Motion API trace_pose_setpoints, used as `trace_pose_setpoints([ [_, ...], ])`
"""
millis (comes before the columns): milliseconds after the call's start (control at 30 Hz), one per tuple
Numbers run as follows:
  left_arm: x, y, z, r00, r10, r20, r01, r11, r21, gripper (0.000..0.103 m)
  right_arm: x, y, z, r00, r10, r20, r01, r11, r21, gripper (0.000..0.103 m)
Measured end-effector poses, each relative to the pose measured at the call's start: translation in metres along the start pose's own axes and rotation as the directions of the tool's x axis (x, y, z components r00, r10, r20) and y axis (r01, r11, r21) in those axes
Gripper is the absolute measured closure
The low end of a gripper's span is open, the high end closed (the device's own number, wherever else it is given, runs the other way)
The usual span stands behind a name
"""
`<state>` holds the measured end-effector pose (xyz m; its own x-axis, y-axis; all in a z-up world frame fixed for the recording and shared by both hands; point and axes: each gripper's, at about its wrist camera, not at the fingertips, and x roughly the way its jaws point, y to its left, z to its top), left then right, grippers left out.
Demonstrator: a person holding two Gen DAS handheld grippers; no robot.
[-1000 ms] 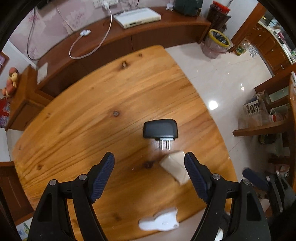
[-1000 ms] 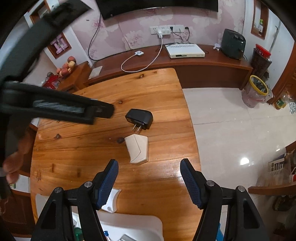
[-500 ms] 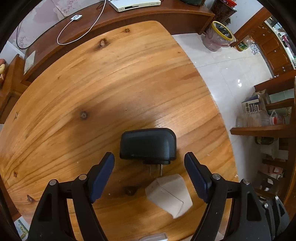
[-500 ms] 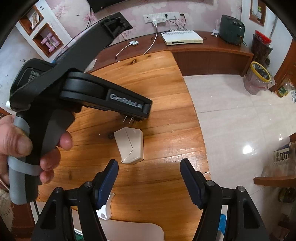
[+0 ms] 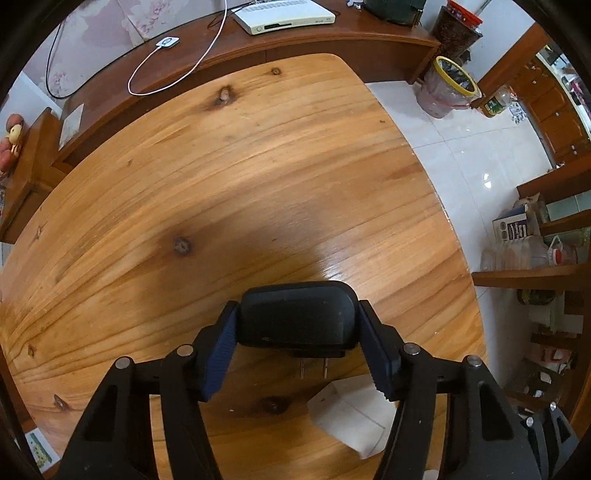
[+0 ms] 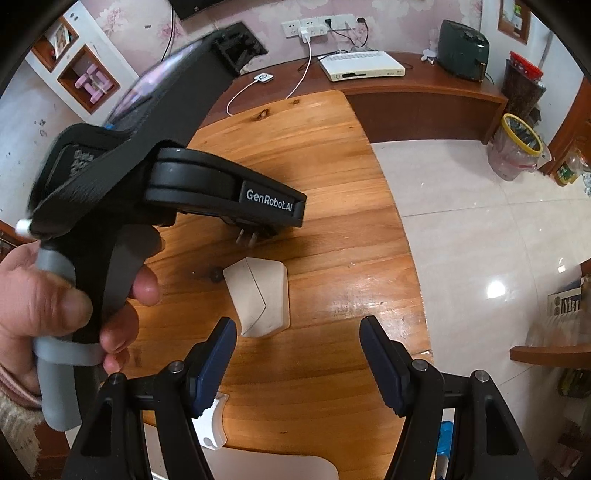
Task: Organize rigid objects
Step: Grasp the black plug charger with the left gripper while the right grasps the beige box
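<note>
A black plug adapter [image 5: 297, 315] lies on the wooden table [image 5: 229, 177], prongs toward me. My left gripper [image 5: 297, 332] is shut on its two sides. In the right wrist view the left gripper's body hides most of the adapter; only its prongs [image 6: 246, 238] show. A white angular box [image 6: 260, 295] lies just behind the adapter, also low in the left wrist view [image 5: 351, 417]. My right gripper [image 6: 297, 350] is open and empty, hovering just short of the white box.
A small white part [image 6: 210, 424] lies at the table's near edge beside a pale tray [image 6: 258, 465]. A dark wooden sideboard [image 5: 332, 40] with a white set-top box [image 5: 284, 16] and cable stands beyond the table. A bin [image 5: 448, 88] stands on the tiled floor at right.
My left gripper moved forward over the black adapter and closed on it. My right gripper stayed open and moved slightly closer to the white box.
</note>
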<state>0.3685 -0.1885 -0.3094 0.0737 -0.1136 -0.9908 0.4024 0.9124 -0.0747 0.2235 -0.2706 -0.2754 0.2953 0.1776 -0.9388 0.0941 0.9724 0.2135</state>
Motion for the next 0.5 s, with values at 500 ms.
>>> trace_pose_setpoints([
  [500, -0.022, 0.097, -0.040, 0.999, 0.015, 0.045, -0.003, 0.970, -0.245, 0.038, 0.041, 0.038, 0.023, 0.989, -0.063, -0.133, 0.051, 0.994, -0.092, 0.033],
])
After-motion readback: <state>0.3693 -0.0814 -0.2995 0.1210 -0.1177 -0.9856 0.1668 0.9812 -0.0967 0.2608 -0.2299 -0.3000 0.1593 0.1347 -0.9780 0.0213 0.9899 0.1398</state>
